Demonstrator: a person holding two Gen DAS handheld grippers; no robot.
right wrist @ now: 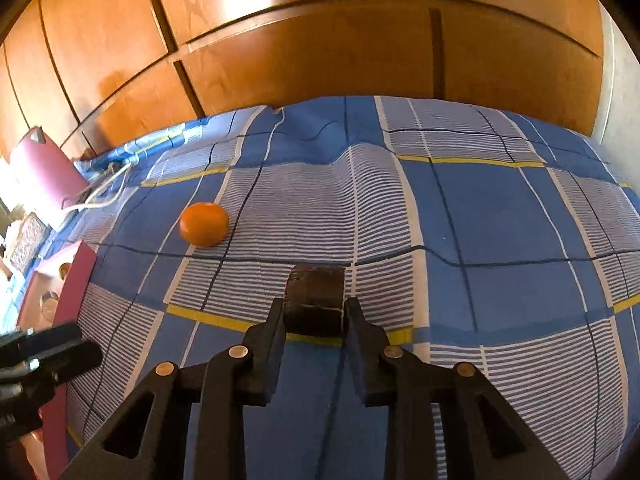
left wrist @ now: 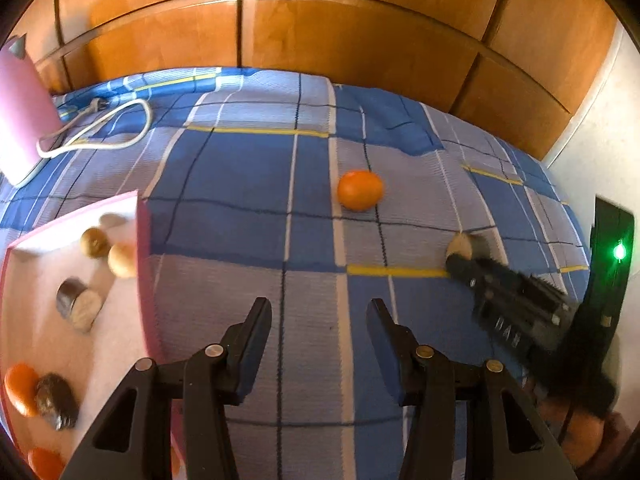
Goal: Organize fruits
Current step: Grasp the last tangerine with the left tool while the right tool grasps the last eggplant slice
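A loose orange (left wrist: 360,190) (right wrist: 204,224) lies on the blue checked bedsheet (left wrist: 240,168). At the left stands a pink box (left wrist: 143,264) (right wrist: 76,280) holding oranges (left wrist: 20,388), a kiwi (left wrist: 95,242), a pale round fruit (left wrist: 122,260) and a dark halved fruit (left wrist: 78,304). My left gripper (left wrist: 318,306) hangs open and empty over the sheet, just right of the box. My right gripper (right wrist: 314,304) (left wrist: 460,260) is shut on a dark brown cut fruit piece (right wrist: 316,292) (left wrist: 462,245) resting on the sheet, to the right of the orange and nearer me.
A pink case (left wrist: 24,120) with a white cable (left wrist: 120,120) lies at the bed's far left. Wooden wardrobe doors (left wrist: 320,32) rise behind the bed, and a white wall (left wrist: 600,140) is on the right. A hand (left wrist: 580,428) holds the right gripper.
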